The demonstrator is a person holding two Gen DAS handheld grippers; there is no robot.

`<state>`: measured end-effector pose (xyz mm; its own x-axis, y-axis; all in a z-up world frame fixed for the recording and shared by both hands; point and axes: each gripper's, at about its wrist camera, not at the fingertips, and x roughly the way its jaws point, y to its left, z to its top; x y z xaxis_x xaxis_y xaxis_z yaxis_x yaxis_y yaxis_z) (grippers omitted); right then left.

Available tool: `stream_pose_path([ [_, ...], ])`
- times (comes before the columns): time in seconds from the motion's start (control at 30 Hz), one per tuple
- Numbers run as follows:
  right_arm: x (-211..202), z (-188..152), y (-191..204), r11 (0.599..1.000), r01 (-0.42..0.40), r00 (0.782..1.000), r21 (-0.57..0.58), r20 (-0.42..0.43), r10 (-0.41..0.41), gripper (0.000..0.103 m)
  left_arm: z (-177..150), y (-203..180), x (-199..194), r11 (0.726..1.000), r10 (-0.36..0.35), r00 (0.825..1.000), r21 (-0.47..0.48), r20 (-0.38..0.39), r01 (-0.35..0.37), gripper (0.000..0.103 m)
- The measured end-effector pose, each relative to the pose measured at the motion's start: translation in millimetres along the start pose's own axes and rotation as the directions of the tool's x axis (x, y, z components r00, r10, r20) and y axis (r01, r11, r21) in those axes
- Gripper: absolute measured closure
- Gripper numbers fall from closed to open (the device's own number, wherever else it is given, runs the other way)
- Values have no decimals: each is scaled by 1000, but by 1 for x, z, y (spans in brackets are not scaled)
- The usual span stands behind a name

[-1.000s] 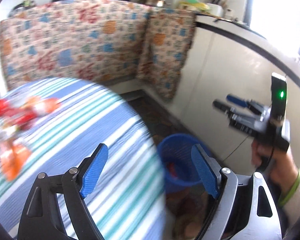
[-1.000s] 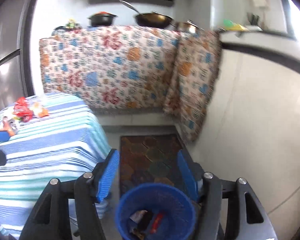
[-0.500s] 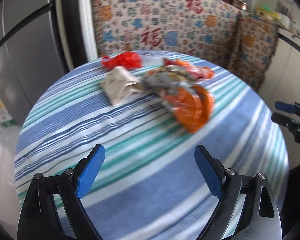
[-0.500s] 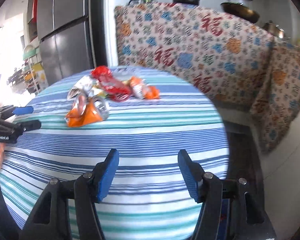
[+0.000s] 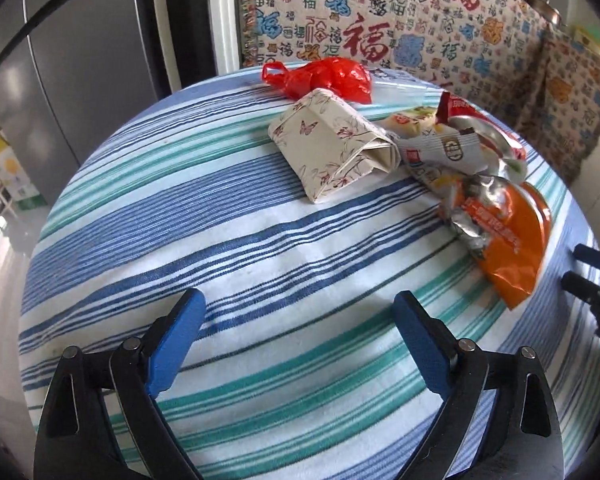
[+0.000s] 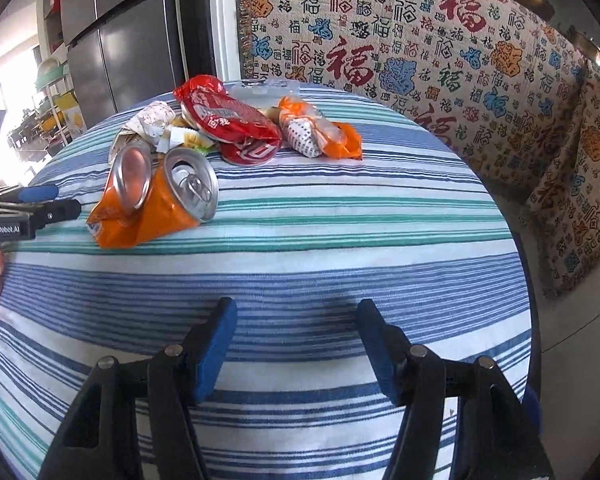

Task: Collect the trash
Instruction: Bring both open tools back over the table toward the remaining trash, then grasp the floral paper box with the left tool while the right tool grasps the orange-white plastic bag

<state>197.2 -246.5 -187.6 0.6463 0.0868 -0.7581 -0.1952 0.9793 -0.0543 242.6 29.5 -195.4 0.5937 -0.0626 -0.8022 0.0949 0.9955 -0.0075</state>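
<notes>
The trash sits in a loose heap on the far half of the round bench (image 6: 340, 240), which is draped in a striped cloth: a crushed orange can (image 6: 156, 200) nearest the front, a red snack wrapper (image 6: 224, 116) behind it, an orange-and-white packet (image 6: 320, 132) to the right, and – clearer in the left wrist view – a folded floral paper box (image 5: 332, 148) and a knotted red plastic bag (image 5: 324, 78). All of it looks light. The can is probably thin, dented metal that would slip unless pinched across its flattened body; the foil wrappers should crumple and are best taken at a bunched fold; the box seems stiff enough to grip across its narrow sides. The left hand-held gripper (image 5: 300, 344) is spread wide with its jaws opening, nothing between them; the right hand-held gripper (image 6: 296, 348) is partly spread, also opening and empty – both well short of the heap. A second ago both cameras faced a blue waste basket on the floor beside the bench; now both look at the heap.
</notes>
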Motion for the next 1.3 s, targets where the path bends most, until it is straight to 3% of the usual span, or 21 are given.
stream_pose_path([
  [0.07,4,5,-2,1000,-1,1000,11,-6,2,35,-1,-1,3,1000,24,1000,8,-16,-24,0],
  [0.33,7,9,-3,1000,-2,1000,15,-10,2,34,7,4,5,999,20,999,-30,-34,-21,1],
  [0.43,7,9,-3,1000,-2,1000,15,-10,2,34,26,17,-17,989,-58,997,-134,56,65,1],
  [0.53,7,8,-3,1000,-1,1000,15,-10,1,34,62,23,-29,974,-89,988,-195,130,113,1],
  [0.63,7,9,-2,1000,0,1000,14,-10,0,34,99,11,-3,968,-157,986,-188,64,166,1],
  [0.73,7,9,-2,1000,-1,1000,15,-9,1,34,119,-7,34,976,-113,994,-186,-1,111,1],
  [0.8,8,8,-2,1000,-1,1000,16,-9,1,34,125,-21,54,990,-33,998,-138,-47,26,1],
  [0.9,9,8,-2,1000,-3,1000,18,-8,3,33,121,-29,68,994,44,997,-99,-62,-50,1],
  [0.97,10,8,-1,1000,-4,1000,19,-7,4,33,116,-28,72,994,50,997,-91,-65,-56,3],
  [1.03,10,8,-1,1000,-7,1000,20,-6,7,33,110,-26,72,995,53,997,-79,-51,-57,23],
  [1.07,11,7,-1,1000,-9,1000,21,-6,10,31,106,-23,69,996,43,998,-72,-39,-45,25],
  [1.2,13,7,-4,999,-39,999,37,2,39,29,87,-10,53,998,36,999,-45,3,-36,26],
  [1.3,14,6,-23,990,-68,998,121,27,65,29,66,4,36,1000,6,1000,-28,-4,-6,26],
])
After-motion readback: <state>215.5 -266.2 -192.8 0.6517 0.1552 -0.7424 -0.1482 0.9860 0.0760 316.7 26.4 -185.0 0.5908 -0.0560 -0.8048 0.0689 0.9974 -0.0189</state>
